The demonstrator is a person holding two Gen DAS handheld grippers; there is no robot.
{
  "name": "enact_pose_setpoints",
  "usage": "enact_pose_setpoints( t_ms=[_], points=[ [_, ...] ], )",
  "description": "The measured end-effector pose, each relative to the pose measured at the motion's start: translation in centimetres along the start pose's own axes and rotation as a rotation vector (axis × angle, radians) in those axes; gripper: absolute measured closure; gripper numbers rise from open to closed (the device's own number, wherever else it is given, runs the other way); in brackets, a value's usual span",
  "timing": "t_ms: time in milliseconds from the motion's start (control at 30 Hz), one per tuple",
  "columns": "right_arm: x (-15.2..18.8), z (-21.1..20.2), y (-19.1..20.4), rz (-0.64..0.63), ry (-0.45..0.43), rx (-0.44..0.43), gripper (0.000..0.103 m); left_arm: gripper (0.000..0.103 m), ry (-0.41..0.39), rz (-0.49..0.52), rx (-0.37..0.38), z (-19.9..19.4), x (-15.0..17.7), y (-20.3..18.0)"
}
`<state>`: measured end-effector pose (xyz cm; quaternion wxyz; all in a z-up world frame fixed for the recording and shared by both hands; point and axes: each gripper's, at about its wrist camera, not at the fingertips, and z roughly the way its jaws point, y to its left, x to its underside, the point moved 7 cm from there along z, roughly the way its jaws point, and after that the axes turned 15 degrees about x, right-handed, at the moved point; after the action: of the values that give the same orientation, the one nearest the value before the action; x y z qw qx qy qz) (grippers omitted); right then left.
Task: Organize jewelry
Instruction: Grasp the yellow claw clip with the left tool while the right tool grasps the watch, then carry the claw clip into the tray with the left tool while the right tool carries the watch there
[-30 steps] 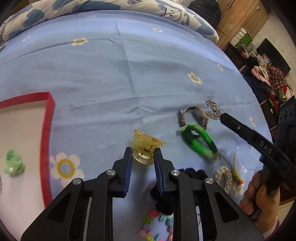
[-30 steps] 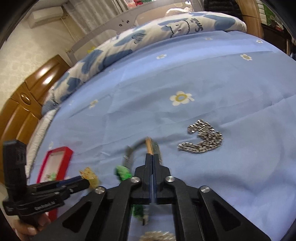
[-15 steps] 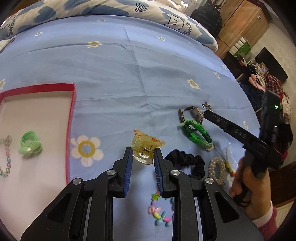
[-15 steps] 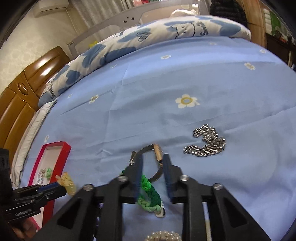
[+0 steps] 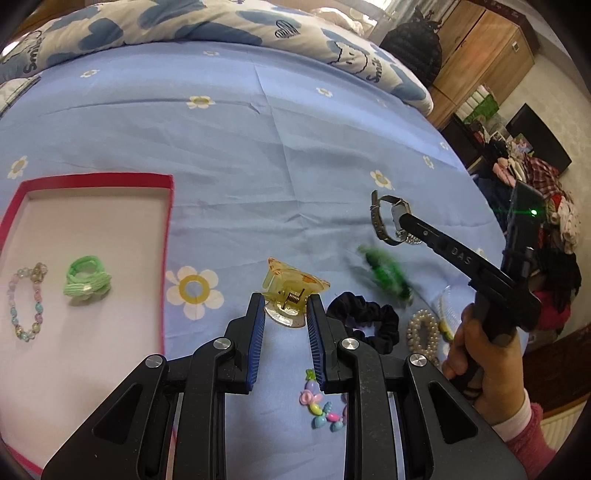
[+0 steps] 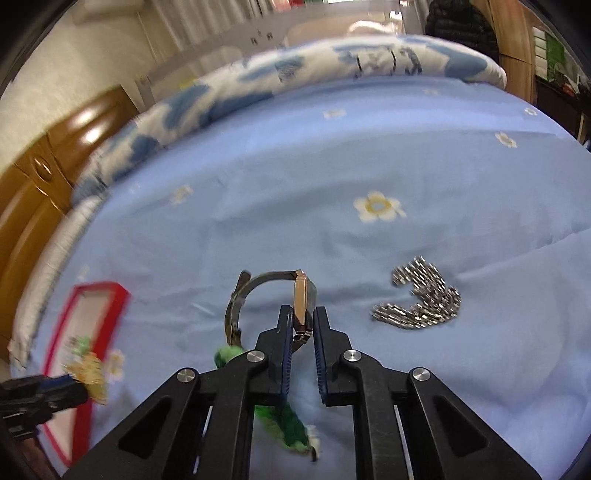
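My left gripper (image 5: 284, 301) is shut on a yellow hair claw clip (image 5: 291, 288) and holds it above the blue bedsheet. The red-rimmed tray (image 5: 168, 206) lies to its left, holding a green hair tie (image 5: 86, 277) and a beaded bracelet (image 5: 26, 299). My right gripper (image 6: 303, 314) is around the face of a silver wristwatch (image 6: 266, 295), jaws slightly apart; whether it grips is unclear. The watch also shows in the left wrist view (image 5: 388, 218). A green braided bracelet (image 6: 284, 424) lies blurred under the right gripper.
A silver chain (image 6: 421, 299) lies right of the watch. A black scrunchie (image 5: 365, 321), pearl bracelet (image 5: 423, 328) and pastel bead bracelet (image 5: 323, 406) lie near the left gripper. A patterned duvet (image 5: 221, 22) lines the far edge.
The right gripper opened off the green bracelet and moved forward around the watch face. The left gripper carried the claw clip back and left, bringing more of the tray into view.
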<state>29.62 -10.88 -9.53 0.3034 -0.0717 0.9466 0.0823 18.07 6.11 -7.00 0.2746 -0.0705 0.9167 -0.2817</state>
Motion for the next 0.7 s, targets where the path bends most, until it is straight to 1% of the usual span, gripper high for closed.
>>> enact_pose_setpoints(
  t_ms=[133,267,500,700],
  points=[
    [0.0,-1.7,2.2,-0.015,-0.005,-0.053,0.094,0.082,-0.028,-0.007,-0.010,-1.9,0.2,0.7],
    [0.7,-3.0,5.4,-0.045,0.006,-0.109,0.094,0.082,-0.055,-0.023,-0.028,-3.7,0.5,1.9],
    [2.3,-4.2,11.3,-0.104,0.030,-0.187,0.094,0.082,-0.104,-0.073,-0.074,-7.6,1.3,5.7],
    [3.7,-5.0,16.5,-0.162,0.053,-0.253,0.094,0.082,-0.140,-0.131,-0.120,-10.8,2.3,9.7]
  ],
)
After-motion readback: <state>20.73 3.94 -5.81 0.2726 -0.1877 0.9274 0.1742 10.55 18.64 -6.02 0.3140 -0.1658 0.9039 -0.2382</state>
